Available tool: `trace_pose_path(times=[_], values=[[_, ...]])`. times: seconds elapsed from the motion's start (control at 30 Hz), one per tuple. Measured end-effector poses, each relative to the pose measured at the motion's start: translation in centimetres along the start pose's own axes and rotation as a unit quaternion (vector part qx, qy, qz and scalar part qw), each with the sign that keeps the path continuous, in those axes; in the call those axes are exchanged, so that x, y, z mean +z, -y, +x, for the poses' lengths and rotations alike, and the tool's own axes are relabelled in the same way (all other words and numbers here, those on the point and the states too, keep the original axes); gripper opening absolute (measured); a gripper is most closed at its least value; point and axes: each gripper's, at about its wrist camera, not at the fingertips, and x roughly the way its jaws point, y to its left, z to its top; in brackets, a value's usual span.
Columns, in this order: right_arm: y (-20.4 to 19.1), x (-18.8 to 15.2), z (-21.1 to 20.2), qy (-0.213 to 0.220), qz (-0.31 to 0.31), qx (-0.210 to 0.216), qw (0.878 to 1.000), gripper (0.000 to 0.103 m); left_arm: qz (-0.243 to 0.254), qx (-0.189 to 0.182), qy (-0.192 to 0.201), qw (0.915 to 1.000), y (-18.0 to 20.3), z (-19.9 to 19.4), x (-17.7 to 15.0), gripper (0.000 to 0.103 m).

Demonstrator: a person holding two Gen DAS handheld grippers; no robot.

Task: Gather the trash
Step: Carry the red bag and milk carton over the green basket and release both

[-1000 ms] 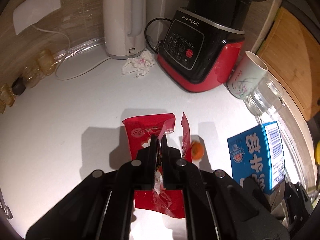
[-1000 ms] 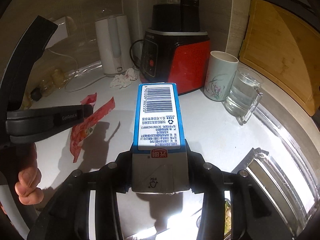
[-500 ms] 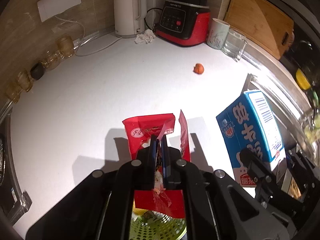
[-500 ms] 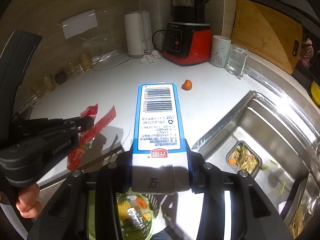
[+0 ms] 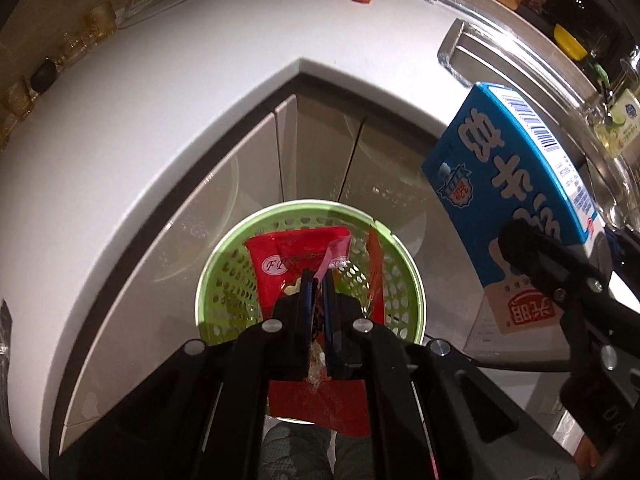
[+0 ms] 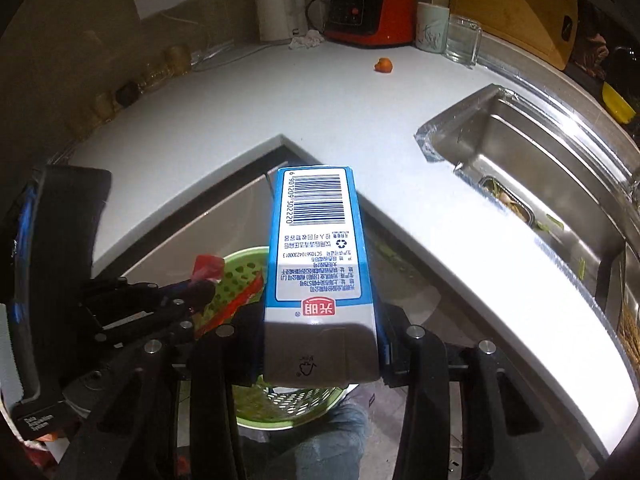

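My left gripper (image 5: 317, 280) is shut on a red plastic wrapper (image 5: 280, 256) and holds it over a green perforated bin (image 5: 224, 272) on the floor below the counter corner. My right gripper (image 6: 320, 320) is shut on a blue and white milk carton (image 6: 316, 240), held to the right of the wrapper, above the bin's (image 6: 240, 272) edge. The carton (image 5: 516, 184) shows at the right of the left wrist view. An orange scrap (image 6: 383, 65) and a crumpled white tissue (image 6: 306, 39) lie on the white counter (image 6: 280, 100).
A steel sink (image 6: 540, 160) with food scraps sits right of the counter corner. At the back stand a white kettle (image 6: 280, 4), a red blender base (image 6: 370, 12), a cup (image 6: 430, 28), a glass jug (image 6: 462, 40) and a wooden board (image 6: 516, 4). Small jars (image 6: 128, 92) line the left wall.
Both grippers have pulled back from the counter and down, with wrapper and carton still held. They now hang over the green bin in front of the cabinet corner.
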Motion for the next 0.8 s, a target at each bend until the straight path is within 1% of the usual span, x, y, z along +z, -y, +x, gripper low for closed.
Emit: trace_pose_path(times=[0.1,0.17,0.23,0.27,0.4,0.43,0.53,0.63,0.77,0.8], values=[[-0.1,-1.0,0.9,-0.014,0.002,-0.002,1.0,0.042,0.007,-0.007,-0.021,0.9997,-0.1,2.2,-1.2,0.005],[-0.3,-1.4,1.4,-0.021,0.003,-0.002,1.0,0.042,0.011,-0.013,-0.035,0.9993,-0.3,3.3,-1.6,0.008],[-0.5,-1.8,1.9,-0.028,0.004,-0.003,1.0,0.042,0.017,-0.012,-0.044,0.9988,-0.4,4.1,-2.1,0.015],[-0.6,-1.9,2.1,-0.03,0.004,-0.004,1.0,0.042,0.019,-0.012,-0.049,0.9986,-0.5,4.3,-2.3,0.017],[-0.8,-2.1,2.5,-0.036,0.006,-0.008,0.999,0.042,0.014,-0.015,-0.055,0.9983,-1.2,4.5,-2.4,0.037],[-0.7,-2.1,2.6,-0.037,0.007,-0.009,0.999,0.042,0.011,-0.016,-0.054,0.9984,-1.0,4.4,-2.3,0.041],[-0.5,-2.2,2.8,-0.041,0.01,-0.013,0.999,0.042,0.005,-0.015,-0.044,0.9989,-1.7,3.5,-2.0,0.05],[-0.5,-2.3,3.2,-0.048,0.013,-0.011,0.999,0.042,-0.001,-0.011,-0.025,0.9996,-2.5,2.0,-1.6,0.058],[-1.1,-2.7,3.8,-0.057,0.005,-0.004,0.998,0.042,-0.001,-0.001,0.005,1.0,-3.1,-0.5,-1.1,0.065],[-1.3,-2.9,4.0,-0.059,0.002,-0.002,0.998,0.042,-0.001,0.003,0.011,0.9999,-3.3,-1.1,-1.0,0.068]])
